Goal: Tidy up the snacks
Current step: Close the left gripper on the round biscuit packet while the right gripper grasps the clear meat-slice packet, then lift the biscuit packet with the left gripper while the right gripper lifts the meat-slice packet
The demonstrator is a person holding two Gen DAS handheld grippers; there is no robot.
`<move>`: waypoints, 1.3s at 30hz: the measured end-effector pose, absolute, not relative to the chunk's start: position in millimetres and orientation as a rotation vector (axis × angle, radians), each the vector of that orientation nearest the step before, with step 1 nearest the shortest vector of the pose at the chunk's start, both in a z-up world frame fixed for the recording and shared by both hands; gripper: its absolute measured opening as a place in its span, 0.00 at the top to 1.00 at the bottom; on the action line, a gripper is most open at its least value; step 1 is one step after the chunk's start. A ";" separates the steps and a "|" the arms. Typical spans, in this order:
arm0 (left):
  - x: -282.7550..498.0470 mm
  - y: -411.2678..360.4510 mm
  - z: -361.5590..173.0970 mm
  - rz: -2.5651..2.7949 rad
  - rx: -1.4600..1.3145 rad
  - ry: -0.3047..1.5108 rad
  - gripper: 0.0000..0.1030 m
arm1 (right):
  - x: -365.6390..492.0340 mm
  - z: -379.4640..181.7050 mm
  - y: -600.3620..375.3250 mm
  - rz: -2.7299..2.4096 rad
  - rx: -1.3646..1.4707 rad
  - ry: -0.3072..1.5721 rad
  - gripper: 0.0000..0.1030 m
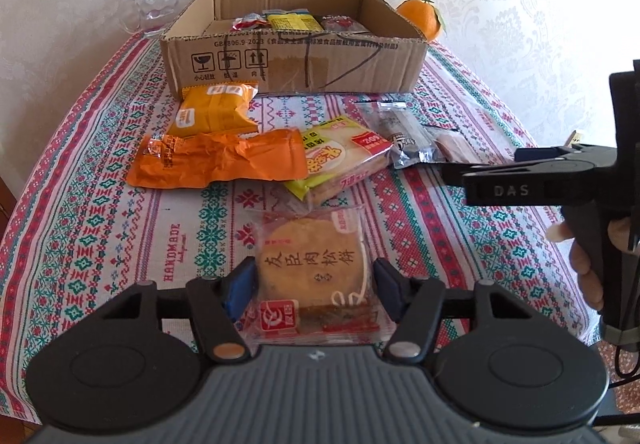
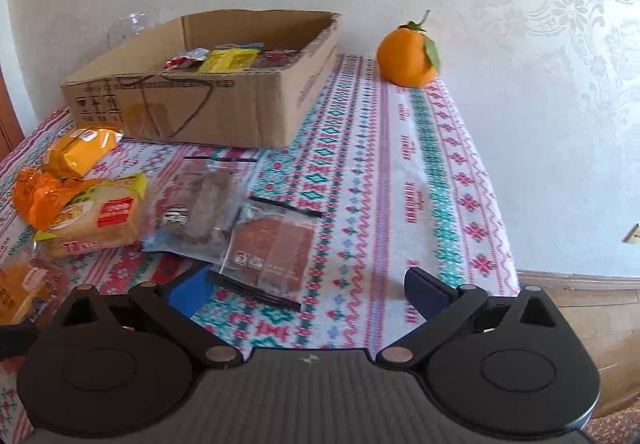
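while the patterned tablecloth (image 1: 100, 172) spreads under everything, the cardboard box (image 1: 296, 64) sits at its far end with a few wrapped snacks inside. just before the box lie an orange packet (image 1: 216, 160), a yellow packet (image 1: 212, 112), a rice cracker pack (image 1: 344, 156) and a clear pouch (image 2: 272, 248) of brown slices. an orange fruit (image 2: 408, 56) stands right of the box, a glass cup (image 1: 154, 6) to its left. the left gripper (image 1: 316, 284) has its blue pads on either side of a round pastry packet (image 1: 316, 268), seemingly touching it. the right gripper (image 2: 308, 292) is spread wide, holding nothing, beside the pouch.
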State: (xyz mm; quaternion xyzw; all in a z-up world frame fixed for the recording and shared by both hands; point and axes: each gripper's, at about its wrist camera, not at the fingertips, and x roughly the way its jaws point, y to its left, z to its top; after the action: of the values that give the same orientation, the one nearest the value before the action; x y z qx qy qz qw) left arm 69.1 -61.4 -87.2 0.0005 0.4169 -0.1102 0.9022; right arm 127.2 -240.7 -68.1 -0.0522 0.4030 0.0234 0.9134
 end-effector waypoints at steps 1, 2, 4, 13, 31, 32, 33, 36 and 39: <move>69.2 -61.2 -87.1 -0.228 0.000 0.862 0.40 | 126.2 -67.6 -244.3 0.041 -0.105 0.831 0.00; 69.2 -61.2 -87.2 -0.228 0.001 0.862 0.40 | 125.3 -67.3 -247.4 0.033 -0.104 0.832 0.00; 69.2 -61.3 -87.2 -0.229 0.005 0.862 0.40 | 123.8 -66.6 -252.5 0.014 -0.104 0.831 0.00; 69.4 -60.6 -87.6 -0.234 0.011 0.861 0.40 | 130.8 -66.5 -245.2 0.159 -0.154 0.778 0.18; 67.4 -62.7 -85.4 -0.230 0.038 0.855 0.45 | 115.7 -56.1 -249.7 0.201 -0.142 0.782 0.51; 67.2 -62.8 -85.1 -0.232 0.039 0.857 0.46 | 113.7 -55.2 -249.1 0.204 -0.146 0.781 0.51; 66.5 -61.9 -84.9 -0.235 0.039 0.860 0.46 | 112.0 -54.7 -248.5 0.208 -0.150 0.785 0.51; 65.2 -60.7 -83.5 -0.256 0.047 0.871 0.46 | 106.6 -53.8 -246.9 0.210 -0.156 0.792 0.51; 62.9 -58.9 -82.6 -0.281 0.048 0.882 0.46 | 105.1 -55.5 -246.0 0.203 -0.157 0.804 0.50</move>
State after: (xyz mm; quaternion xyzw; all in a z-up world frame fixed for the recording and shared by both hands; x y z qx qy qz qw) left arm 62.9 -58.9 -82.6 0.0231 0.4252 -0.1353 0.8946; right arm 105.1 -246.0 -55.5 -0.0760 0.3900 0.0986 0.9124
